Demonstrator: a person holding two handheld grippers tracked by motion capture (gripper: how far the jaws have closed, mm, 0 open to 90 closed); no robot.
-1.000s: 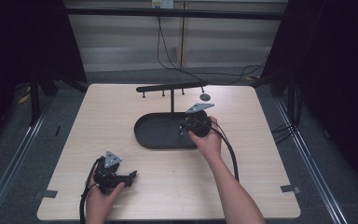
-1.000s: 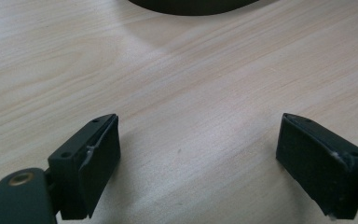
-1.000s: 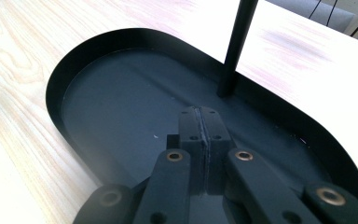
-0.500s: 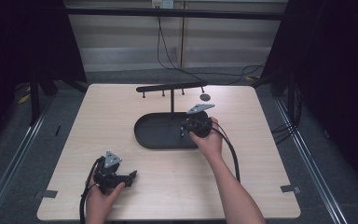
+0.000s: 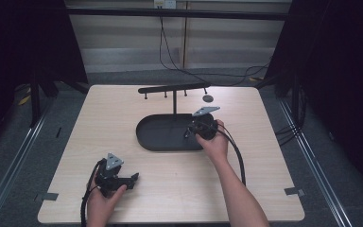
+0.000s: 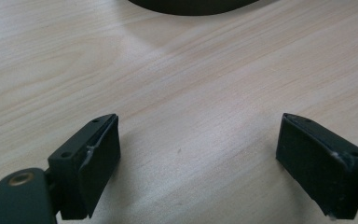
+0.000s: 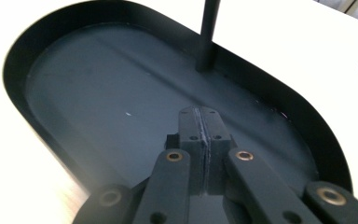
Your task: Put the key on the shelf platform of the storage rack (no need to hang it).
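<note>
Currently the right gripper [image 5: 192,132] sits over the right end of the black oval tray [image 5: 160,142], tips low above the tray floor. Its jaws are clenched pad to pad with nothing between them, as the right gripper view [image 7: 200,122] confirms. The tray lies at the table's [image 5: 264,156] centre. A thin post [image 5: 174,100] rises from the tray's far side and carries a crossbar [image 5: 172,88] with pegs. The left gripper [image 5: 133,178] rests near the front left edge, well apart from the tray, jaws spread wide over bare wood [image 6: 191,116], gripping nothing.
</note>
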